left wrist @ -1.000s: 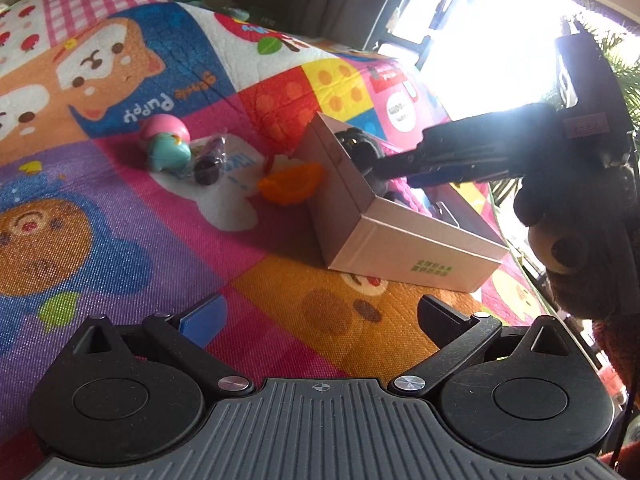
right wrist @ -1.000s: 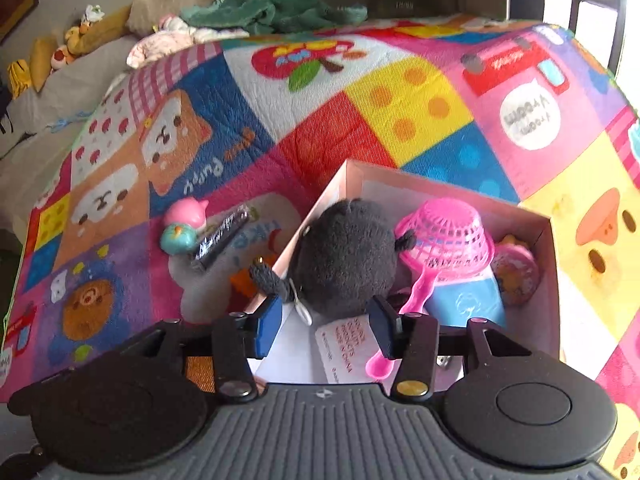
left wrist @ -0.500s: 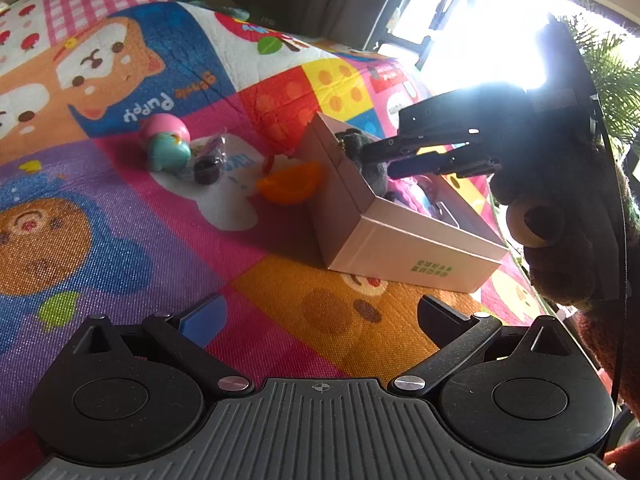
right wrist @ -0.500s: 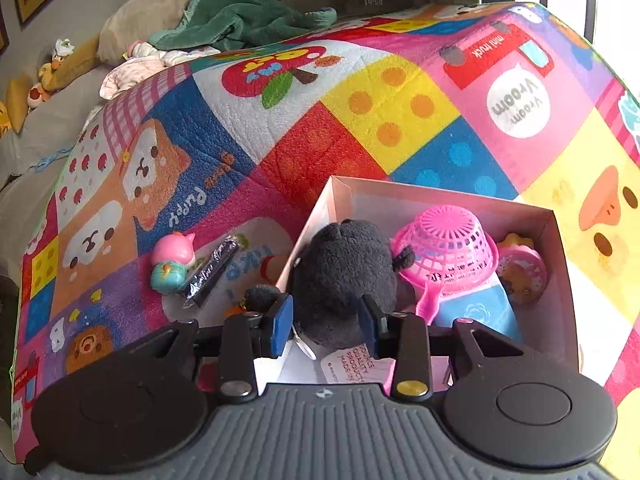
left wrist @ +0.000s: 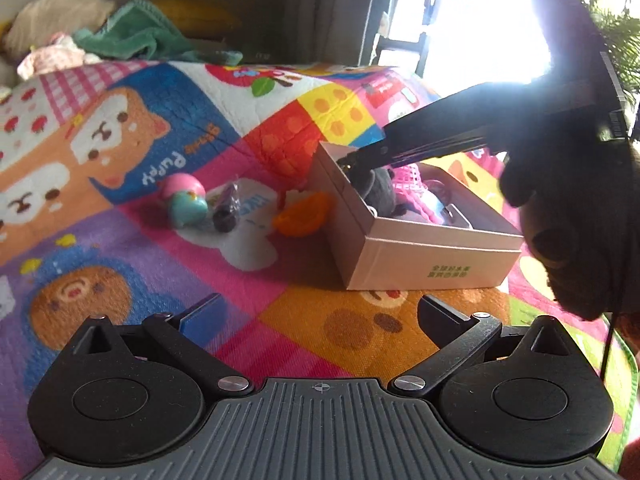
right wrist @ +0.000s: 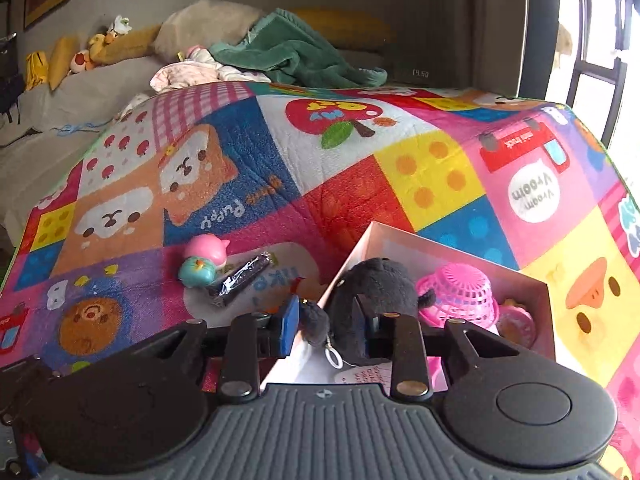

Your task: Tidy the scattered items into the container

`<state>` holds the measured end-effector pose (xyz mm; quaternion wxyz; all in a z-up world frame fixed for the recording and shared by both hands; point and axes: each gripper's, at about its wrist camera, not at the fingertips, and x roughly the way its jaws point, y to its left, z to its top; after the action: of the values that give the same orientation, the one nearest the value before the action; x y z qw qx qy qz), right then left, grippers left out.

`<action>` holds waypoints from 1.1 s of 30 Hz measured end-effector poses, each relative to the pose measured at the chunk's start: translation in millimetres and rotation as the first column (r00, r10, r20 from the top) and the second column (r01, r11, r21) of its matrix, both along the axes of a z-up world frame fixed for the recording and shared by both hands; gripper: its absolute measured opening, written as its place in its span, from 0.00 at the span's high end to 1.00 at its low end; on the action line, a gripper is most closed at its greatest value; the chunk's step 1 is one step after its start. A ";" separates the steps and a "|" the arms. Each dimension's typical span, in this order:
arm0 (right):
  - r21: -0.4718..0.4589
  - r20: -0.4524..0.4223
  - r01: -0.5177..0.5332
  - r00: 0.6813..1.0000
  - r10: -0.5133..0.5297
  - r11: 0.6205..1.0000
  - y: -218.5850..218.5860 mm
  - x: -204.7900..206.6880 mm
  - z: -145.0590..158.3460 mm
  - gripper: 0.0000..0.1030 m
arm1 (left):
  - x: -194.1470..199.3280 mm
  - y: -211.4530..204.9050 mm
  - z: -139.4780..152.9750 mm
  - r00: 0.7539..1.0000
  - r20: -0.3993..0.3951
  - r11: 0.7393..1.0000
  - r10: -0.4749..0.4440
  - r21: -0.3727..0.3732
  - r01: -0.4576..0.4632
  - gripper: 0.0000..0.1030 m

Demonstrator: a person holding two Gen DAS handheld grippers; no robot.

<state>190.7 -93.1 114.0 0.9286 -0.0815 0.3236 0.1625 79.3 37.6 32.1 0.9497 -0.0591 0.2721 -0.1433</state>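
A pale cardboard box (left wrist: pixel 424 256) (right wrist: pixel 547 292) sits on the colourful play mat. Inside lie a black plush toy (right wrist: pixel 376 292) (left wrist: pixel 378 192), a pink basket (right wrist: pixel 460 294) and a small round pink toy (right wrist: pixel 516 322). My right gripper (right wrist: pixel 326 326) is open over the box's left wall, its fingers either side of the plush's lower part, not closed on it. Outside the box lie a pink-and-teal toy (left wrist: pixel 184 200) (right wrist: pixel 204 260), a dark wrapped bar (left wrist: pixel 226 210) (right wrist: pixel 240 280) and an orange toy (left wrist: pixel 304 214). My left gripper (left wrist: pixel 320 312) is open and empty, low over the mat in front of the box.
A green blanket (right wrist: pixel 296 56), pillows and stuffed toys (right wrist: pixel 92 50) lie behind the mat. A bright window (left wrist: pixel 480 24) is at the far right. The person's dark-gloved hand (left wrist: pixel 576 200) holds the right gripper at the right of the left wrist view.
My right gripper has pulled back and up from the box, with its jaws narrower around the plush's lower part. The left gripper has stayed still.
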 end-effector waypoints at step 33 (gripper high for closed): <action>0.147 0.003 0.257 0.966 -0.260 0.955 -110.4 -64.4 5.9 0.38 | 20.6 22.5 -1.0 0.998 -0.011 0.991 0.067 0.119 -0.065 0.00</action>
<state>126.2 -203.5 119.9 0.9489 0.0275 0.3083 0.0620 99.9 60.1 31.1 0.9537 -0.0124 0.2850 -0.0951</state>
